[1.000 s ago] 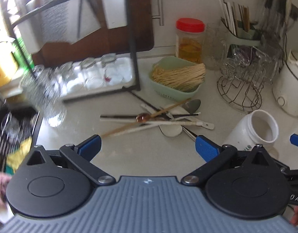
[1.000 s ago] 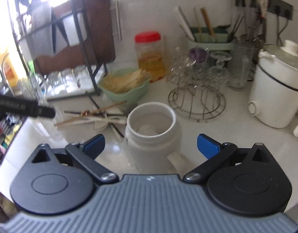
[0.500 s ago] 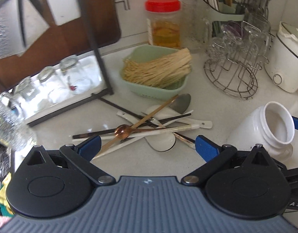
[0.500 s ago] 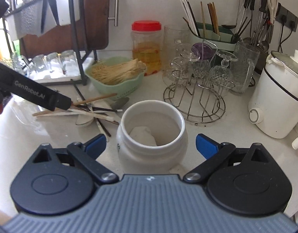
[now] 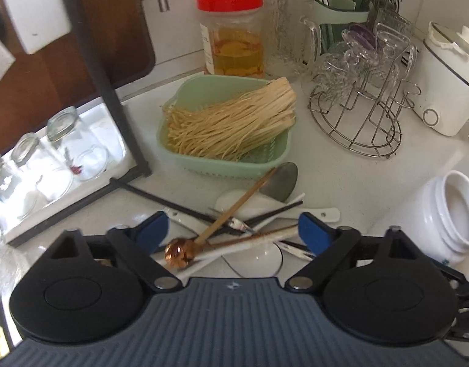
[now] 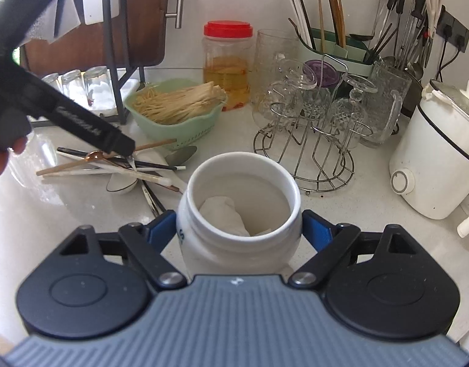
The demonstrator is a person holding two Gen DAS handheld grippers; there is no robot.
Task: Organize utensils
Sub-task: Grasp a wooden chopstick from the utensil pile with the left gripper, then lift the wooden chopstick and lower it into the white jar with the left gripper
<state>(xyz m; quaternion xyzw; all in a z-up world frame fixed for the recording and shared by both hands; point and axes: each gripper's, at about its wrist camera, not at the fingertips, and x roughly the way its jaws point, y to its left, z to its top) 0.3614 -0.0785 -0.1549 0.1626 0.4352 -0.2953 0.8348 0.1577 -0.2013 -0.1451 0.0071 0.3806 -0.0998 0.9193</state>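
white jar (image 6: 239, 214): 1 | green basket (image 5: 225, 134): 1 | red-lidded jar (image 5: 231, 33): 1

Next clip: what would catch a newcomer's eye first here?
The white ceramic jar fills the right wrist view, gripped at its sides by the right tongs. Left of it, the left tongs are closing over a crisscrossed pile of utensils lying in front of the green basket of noodles.

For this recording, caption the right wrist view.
Right gripper clamps the white jar while the left gripper reaches the utensil pile.
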